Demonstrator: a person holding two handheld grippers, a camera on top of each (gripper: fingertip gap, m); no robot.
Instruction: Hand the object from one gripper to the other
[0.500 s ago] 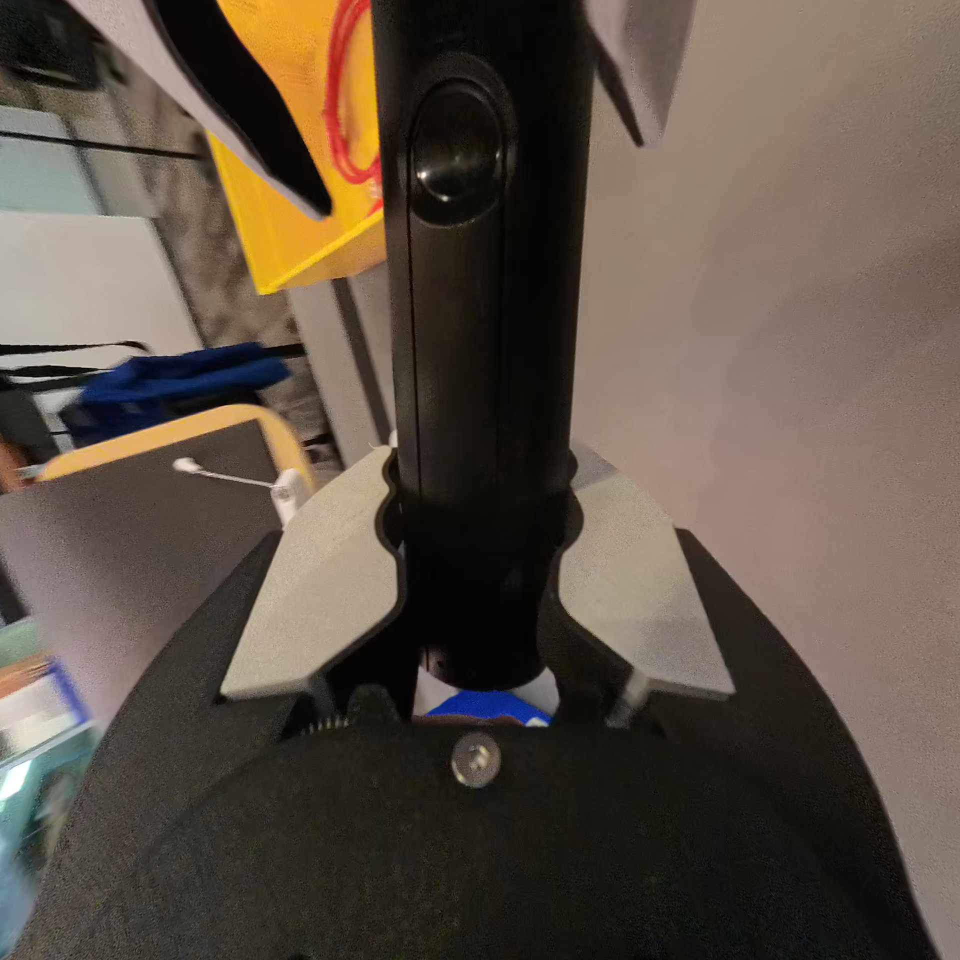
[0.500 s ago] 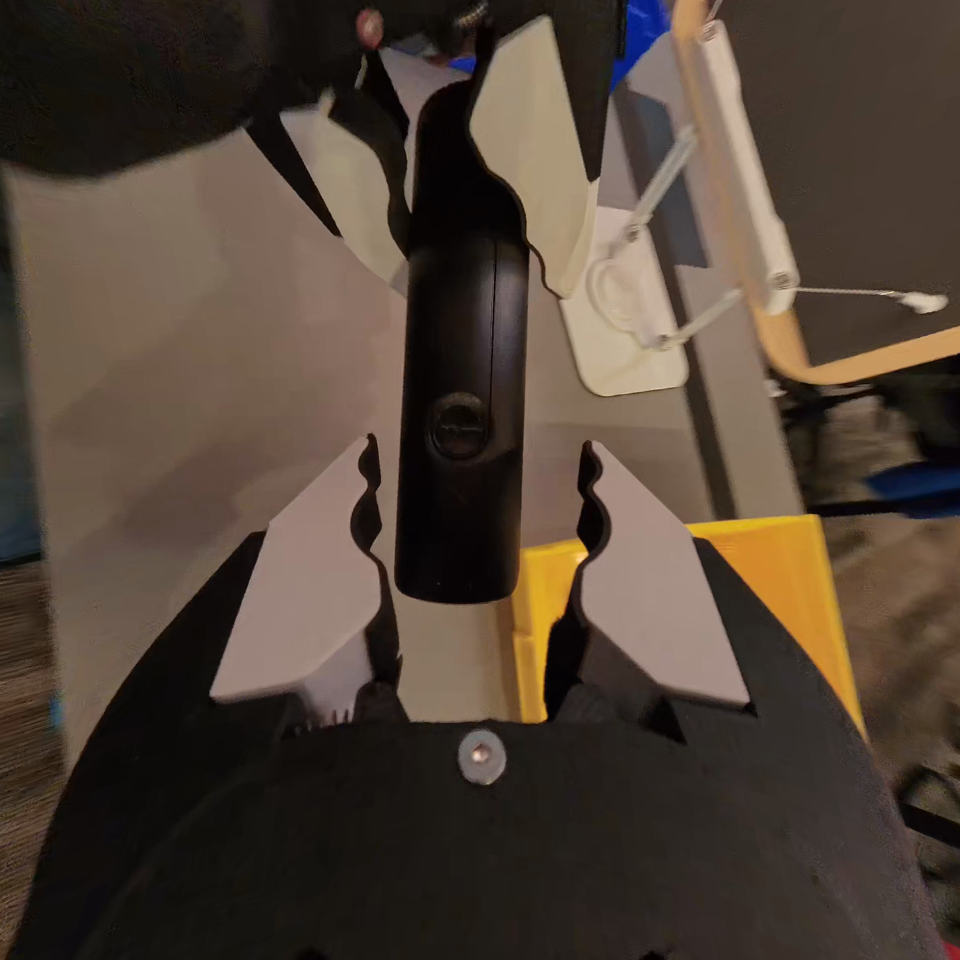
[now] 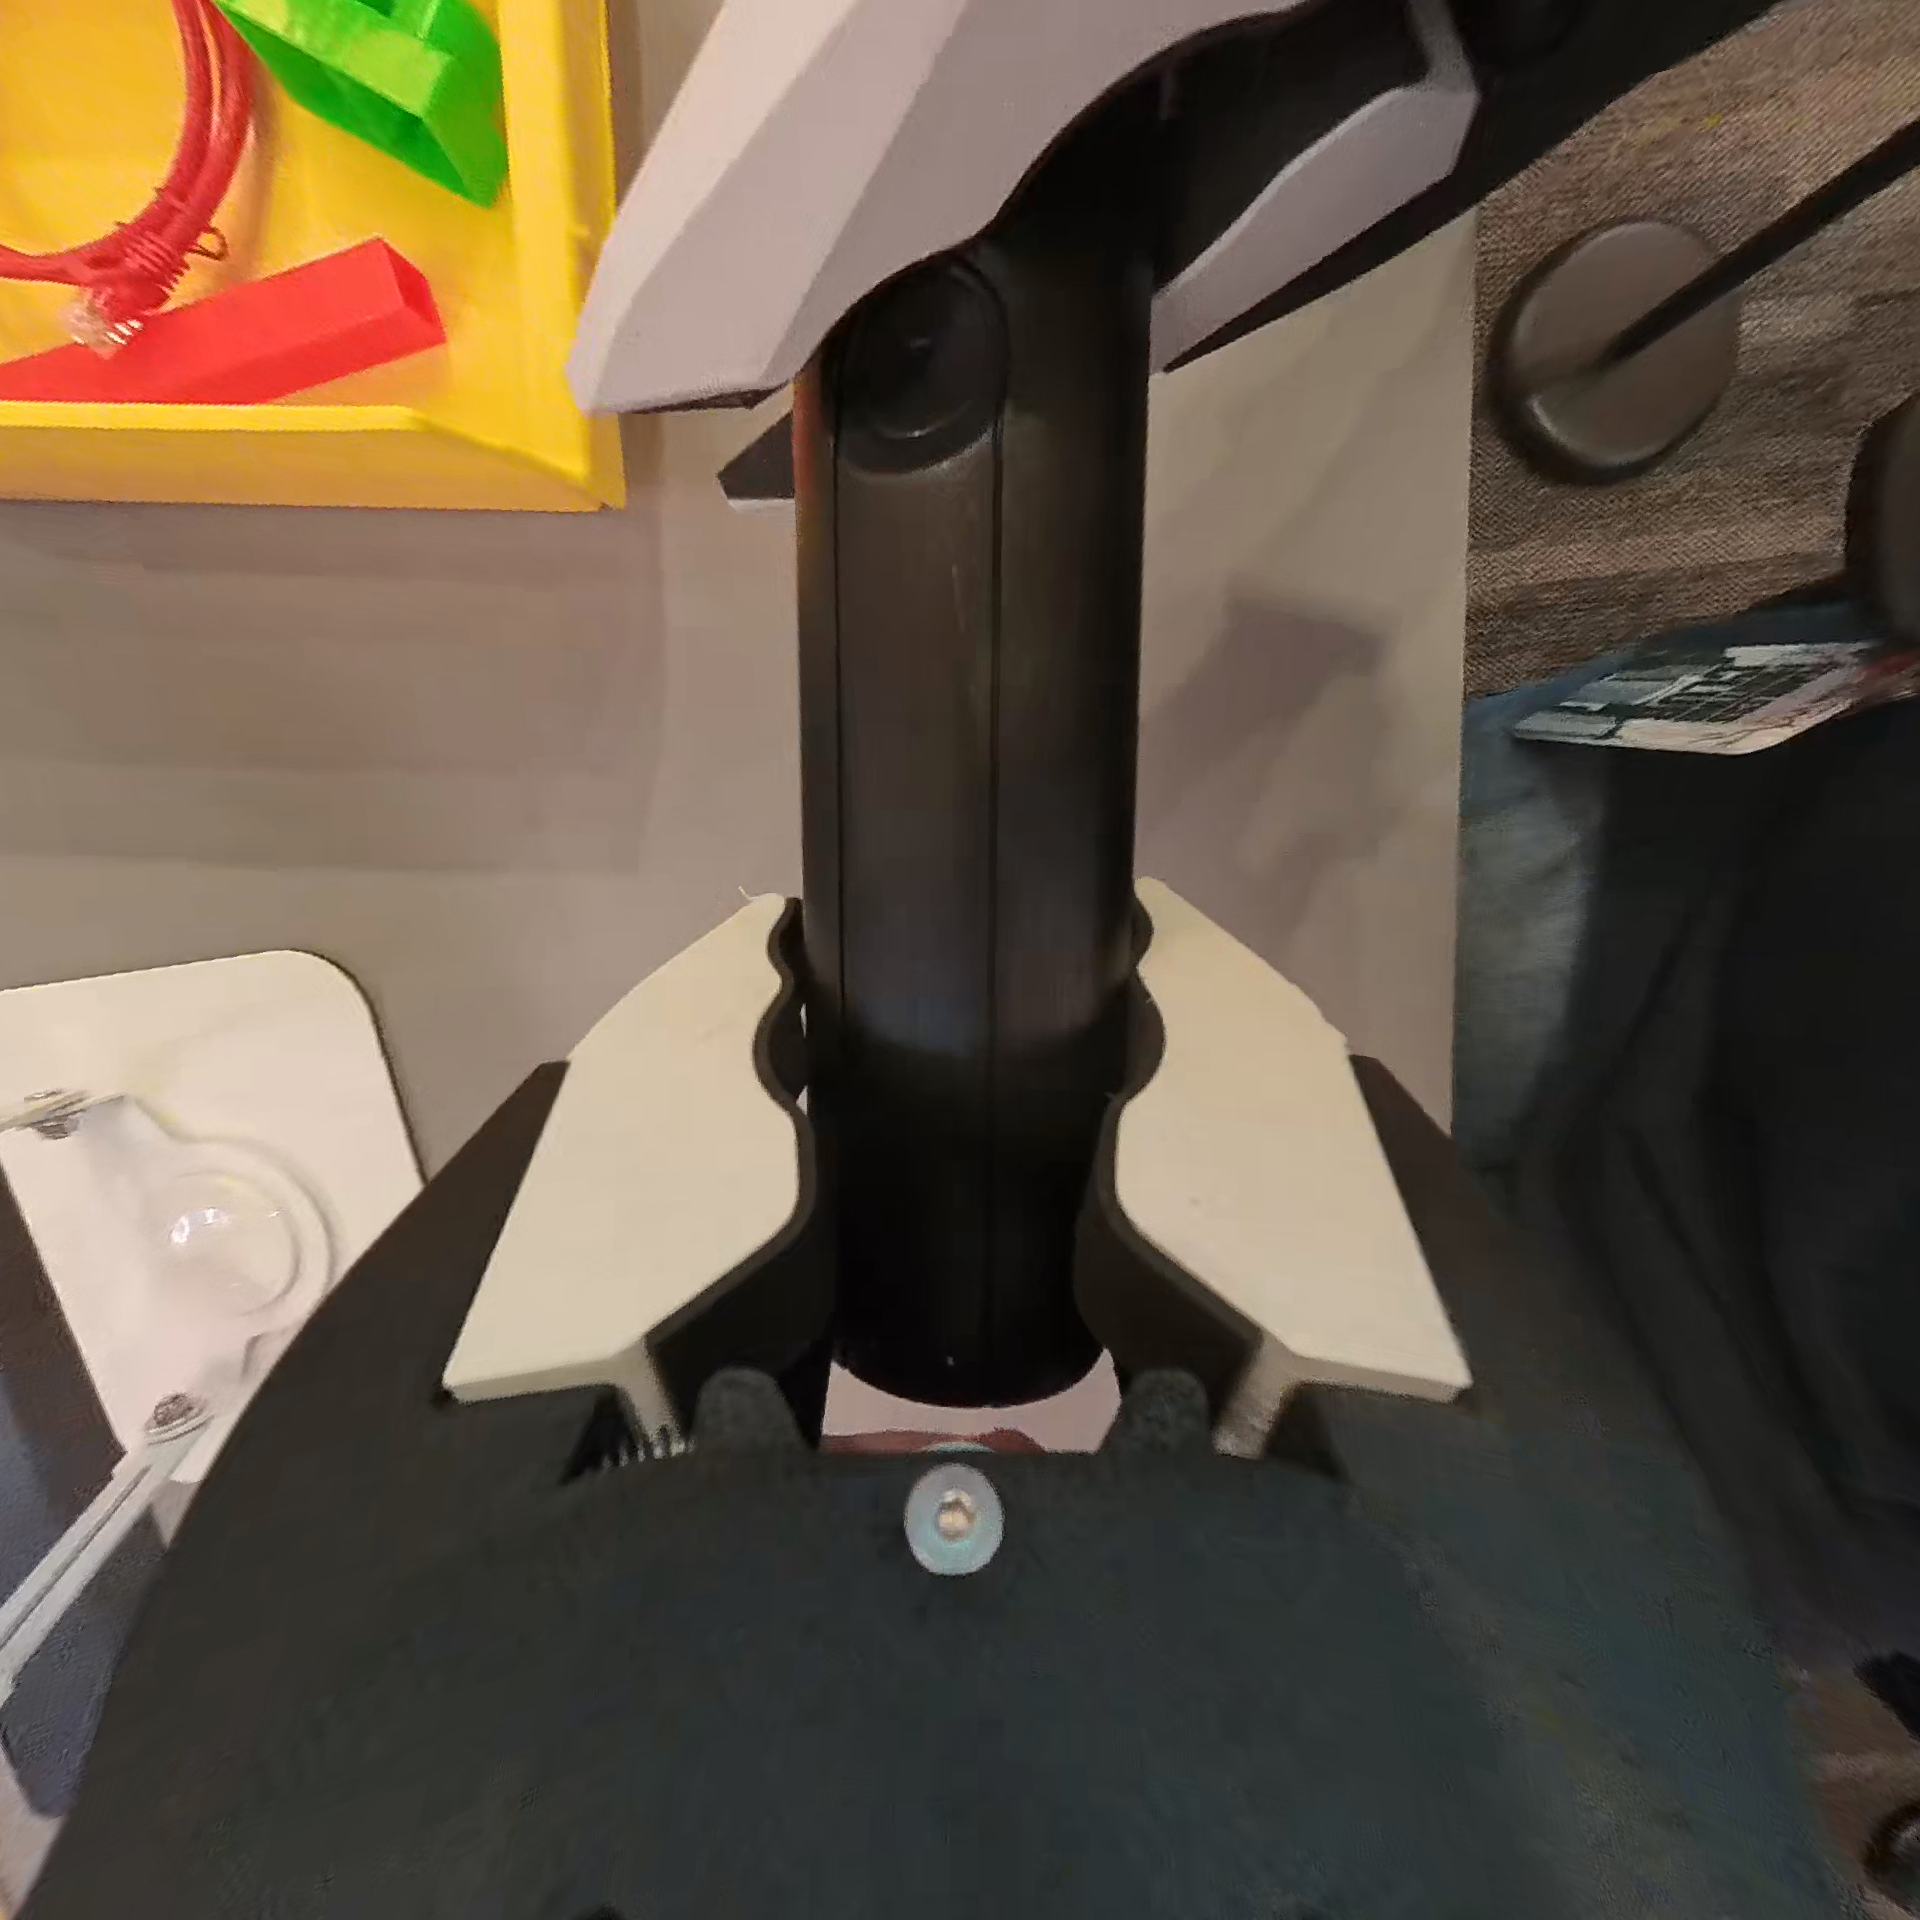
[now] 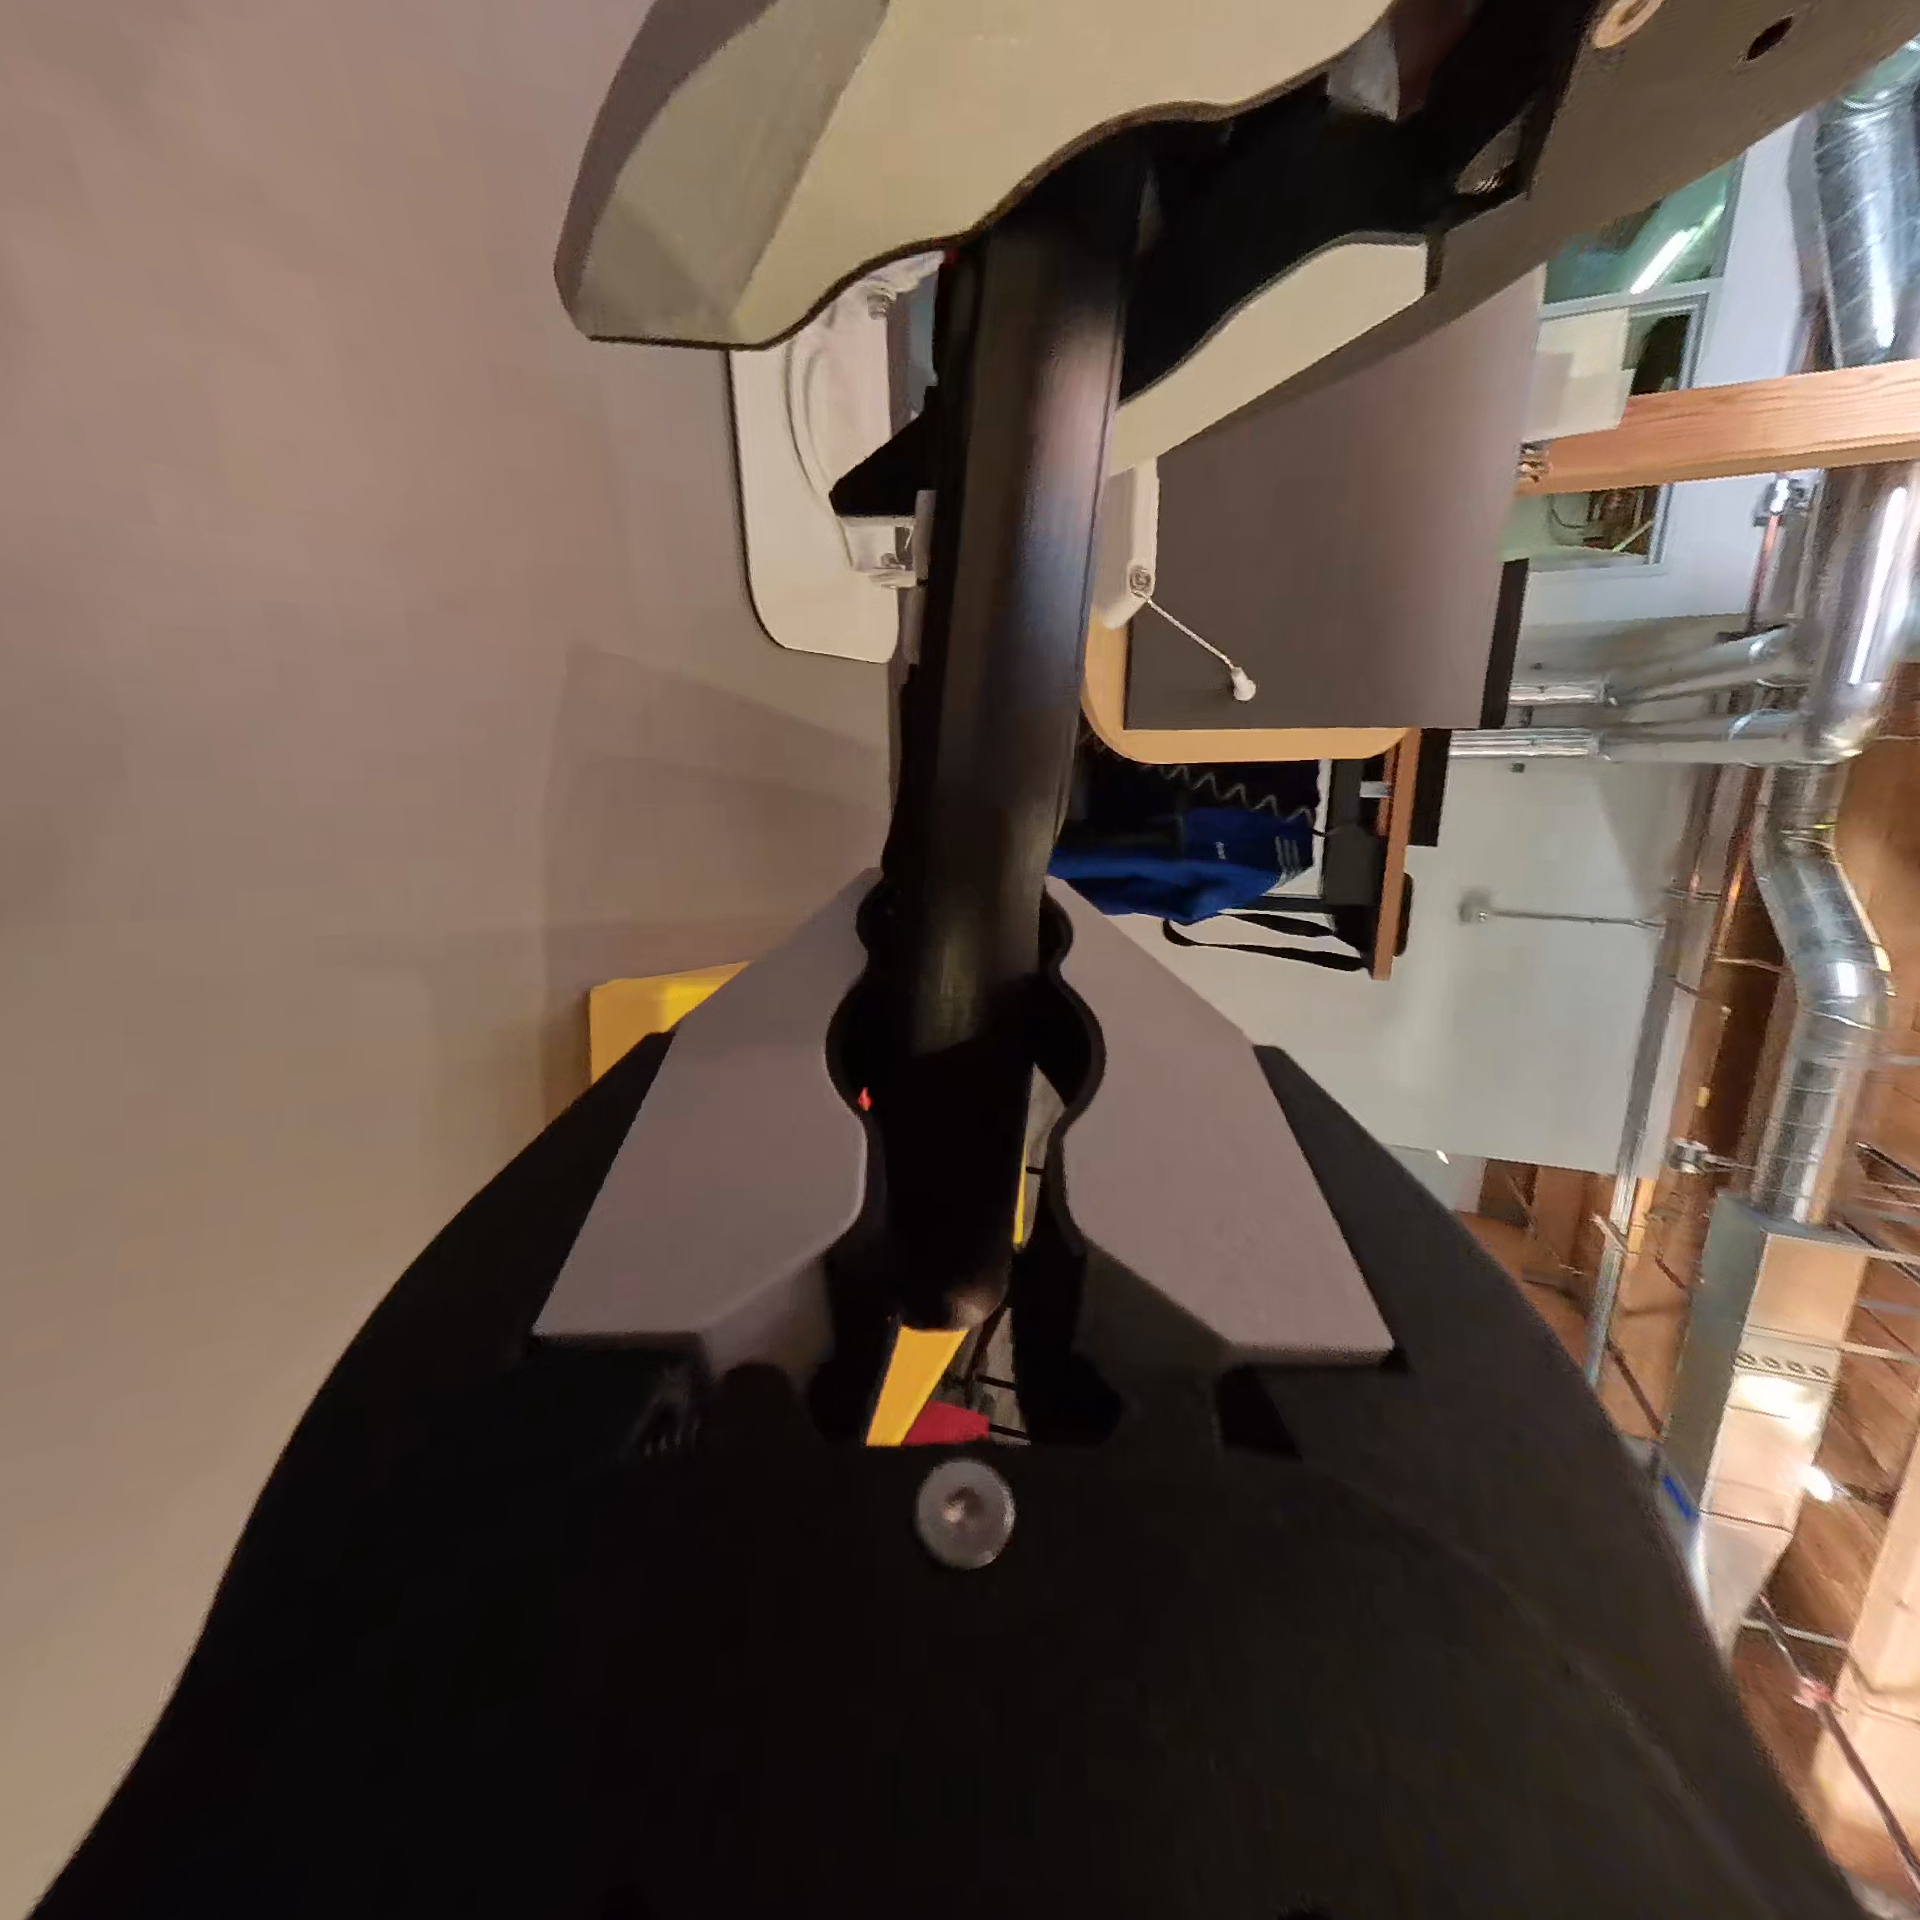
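Observation:
A long black cylinder with a round button (image 3: 966,727) is held in the air above the grey table (image 3: 416,727). My left gripper (image 3: 961,914) is shut on its near end. My right gripper (image 3: 977,312) comes in from the top of the left wrist view, and its grey fingers (image 3: 790,208) clamp the far end by the button. In the right wrist view the cylinder (image 4: 1018,623) runs between my right gripper's (image 4: 961,904) closed fingers. My left gripper (image 4: 997,312) grips the other end at the top. Both grippers hold it at once.
A yellow bin (image 3: 312,457) at the upper left holds a red cable (image 3: 197,156), a green piece (image 3: 395,94) and a red bar (image 3: 260,332). A white plate with a clear dome (image 3: 208,1039) lies at the left. The table edge and carpet (image 3: 1662,520) are at the right. Across from one pair of fingers to the other is roughly 8 centimeters.
My right gripper was open around the cylinder and has now shut on it. My left gripper stays shut on it. Both grippers have turned, so the background has shifted.

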